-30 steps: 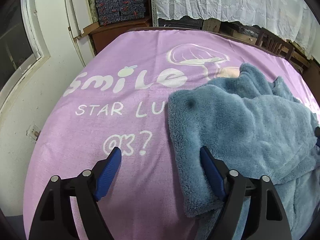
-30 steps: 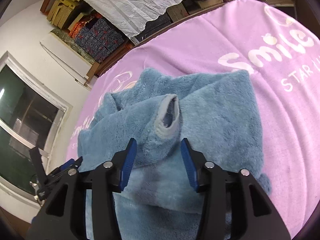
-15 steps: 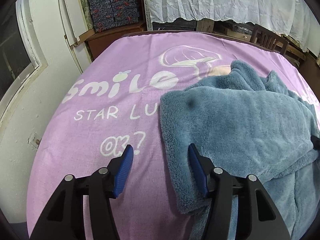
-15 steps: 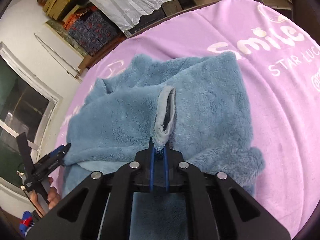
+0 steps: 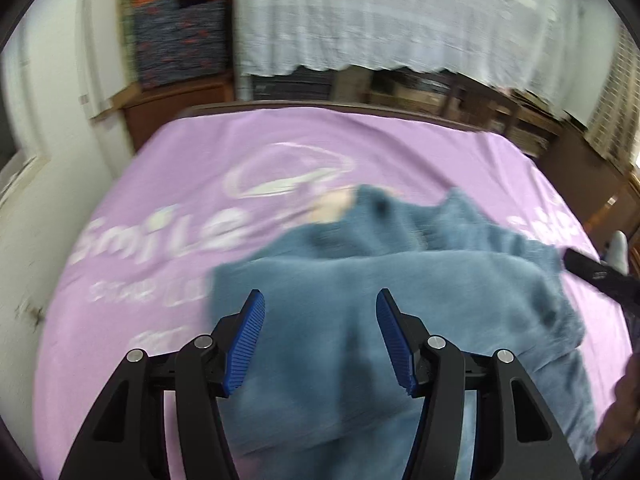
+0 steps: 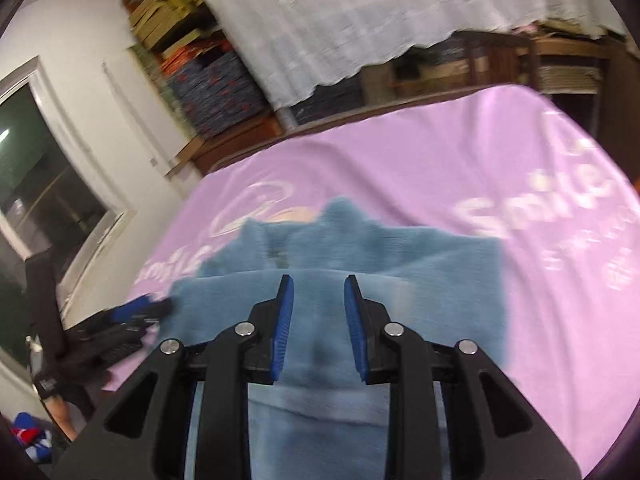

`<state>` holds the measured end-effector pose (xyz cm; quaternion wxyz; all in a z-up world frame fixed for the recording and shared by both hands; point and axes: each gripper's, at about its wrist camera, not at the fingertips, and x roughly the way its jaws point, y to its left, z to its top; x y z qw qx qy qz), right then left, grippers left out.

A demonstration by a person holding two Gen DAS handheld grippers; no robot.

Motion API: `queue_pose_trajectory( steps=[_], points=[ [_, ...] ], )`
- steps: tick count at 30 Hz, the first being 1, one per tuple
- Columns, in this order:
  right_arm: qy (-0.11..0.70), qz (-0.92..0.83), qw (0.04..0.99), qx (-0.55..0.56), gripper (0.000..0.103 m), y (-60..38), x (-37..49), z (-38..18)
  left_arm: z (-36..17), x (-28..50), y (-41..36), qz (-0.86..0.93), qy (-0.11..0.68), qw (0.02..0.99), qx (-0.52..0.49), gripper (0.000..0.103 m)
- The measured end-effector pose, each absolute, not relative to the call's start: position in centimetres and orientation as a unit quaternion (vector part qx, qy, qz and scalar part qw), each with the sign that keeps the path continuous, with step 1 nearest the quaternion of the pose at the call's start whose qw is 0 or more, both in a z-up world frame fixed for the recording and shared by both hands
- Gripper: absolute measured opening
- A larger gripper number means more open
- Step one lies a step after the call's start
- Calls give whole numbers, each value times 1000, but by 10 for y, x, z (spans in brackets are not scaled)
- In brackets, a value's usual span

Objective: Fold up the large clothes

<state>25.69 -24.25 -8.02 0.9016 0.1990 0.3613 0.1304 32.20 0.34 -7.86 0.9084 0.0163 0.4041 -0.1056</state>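
Note:
A fluffy blue-grey garment (image 5: pixel 400 300) lies partly folded on a purple blanket (image 5: pixel 192 168) with white lettering; it also shows in the right wrist view (image 6: pixel 392 256). My left gripper (image 5: pixel 320 336) is open, its blue pads above the garment's near left part, holding nothing. My right gripper (image 6: pixel 318 320) is open and empty over the garment's near edge. Both views are motion-blurred. The left gripper (image 6: pixel 140 308) shows at the garment's left edge in the right wrist view, and the right gripper's black body (image 5: pixel 600 276) shows at the right in the left wrist view.
The blanket (image 6: pixel 440 160) covers a bed with a wooden frame (image 5: pixel 320 106). A white lace cloth (image 5: pixel 380 16) hangs behind. Patterned boxes (image 5: pixel 180 40) are stacked at back left. A white wall and window (image 6: pixel 36 168) lie to the left.
My right gripper, shut on the garment's cuff half a second ago, has let go and opened. My left gripper has moved right, over the garment. Both cameras have lifted.

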Motion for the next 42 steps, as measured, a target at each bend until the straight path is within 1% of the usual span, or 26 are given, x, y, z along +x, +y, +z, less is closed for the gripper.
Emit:
queue_pose_trajectory(
  steps=[3,5,6,7,8,9,10,13,16,17,18,20,22,25,28,29,31,32,37,40,41,42],
  points=[
    [386,162,881,220,26,-225,285,-93,-96,337,-18,-125,418,899,12,59],
    [410,182,862,238,26,-219,301,-115,-111,343,-22,-131,431,893,13,59],
    [417,180,859,236,19,-215,305,-119,-120,347,-23,-129,434,891,26,63],
    [431,173,856,227,14,-217,310,-130,-124,347,-23,-132,431,892,34,64],
    [437,173,854,224,5,-222,314,-137,-124,347,-23,-137,426,893,40,65],
    [438,179,849,237,1,-229,317,-141,-124,346,-22,-138,426,893,41,65],
    [440,180,843,251,0,-235,317,-143,-125,346,-21,-139,426,893,42,65],
    [442,155,832,299,0,-263,315,-147,-124,344,-16,-141,427,892,41,65],
    [430,110,837,321,0,-289,305,-144,-111,333,5,-132,420,898,11,63],
    [422,104,841,323,3,-293,300,-140,-103,326,12,-134,415,900,-1,63],
    [410,105,847,321,9,-296,292,-132,-97,322,17,-137,410,902,-10,63],
    [387,117,860,310,14,-292,277,-118,-90,312,23,-144,401,904,-24,63],
    [372,139,868,298,15,-285,264,-107,-89,302,22,-150,400,904,-22,63],
    [379,160,867,282,15,-269,253,-107,-101,297,12,-145,420,896,5,63],
    [405,164,856,276,15,-259,253,-117,-118,304,4,-128,446,885,33,64],
    [416,158,853,273,15,-258,253,-123,-122,306,3,-125,449,884,39,66],
    [449,145,839,270,13,-255,260,-140,-124,305,2,-122,446,886,47,67],
    [453,147,834,277,11,-256,262,-146,-125,305,2,-120,444,886,50,67],
    [448,150,836,280,10,-258,261,-148,-127,306,4,-120,443,887,50,68],
    [436,158,838,287,13,-262,258,-143,-122,302,10,-129,438,889,33,67],
    [429,160,840,291,17,-266,256,-139,-118,298,13,-136,435,890,22,67],
    [418,160,844,294,24,-272,250,-134,-114,293,16,-144,433,890,8,67]
  ],
)
